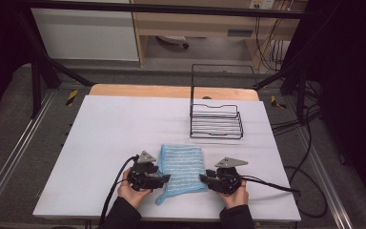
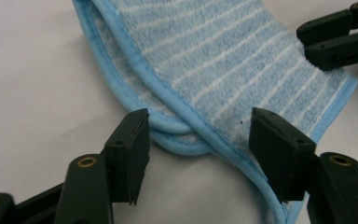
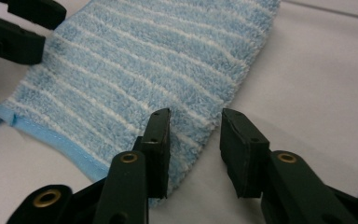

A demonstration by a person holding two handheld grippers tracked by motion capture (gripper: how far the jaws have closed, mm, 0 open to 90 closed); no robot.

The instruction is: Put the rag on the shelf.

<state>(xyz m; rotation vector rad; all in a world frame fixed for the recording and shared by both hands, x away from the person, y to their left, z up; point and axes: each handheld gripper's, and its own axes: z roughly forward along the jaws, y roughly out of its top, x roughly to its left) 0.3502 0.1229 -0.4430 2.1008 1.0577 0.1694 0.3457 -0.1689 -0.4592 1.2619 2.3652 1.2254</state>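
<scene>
- The folded blue striped cloth (image 1: 182,168) lies on the white tabletop (image 1: 105,143) at the 6 o'clock edge, between your two hands; the black wire rack (image 1: 217,121) stands well apart toward 1 o'clock.
- Your left gripper (image 1: 164,178) sits at the cloth's 9 o'clock side; its jaws stand spread around the hemmed, doubled edge (image 2: 186,126), not yet pinching it.
- Your right gripper (image 1: 204,178) sits at the 3 o'clock side; its jaws are also apart, one over the pile, the other off the edge above bare tabletop; nothing is gripped yet.
- I judge the step to be taking hold of both sides at once, to lift or fold; so get a jaw under every layer first, since the left edge shows two hems stacked, and a shallow bite would catch just the top one.
- Slide the right gripper's outer jaw in toward the cloth; as it stands it may close on very little fabric.
- Close both evenly, then lift level, so the fold stays together and the hanging loop (image 1: 159,200) at 7 o'clock does not snag.
</scene>
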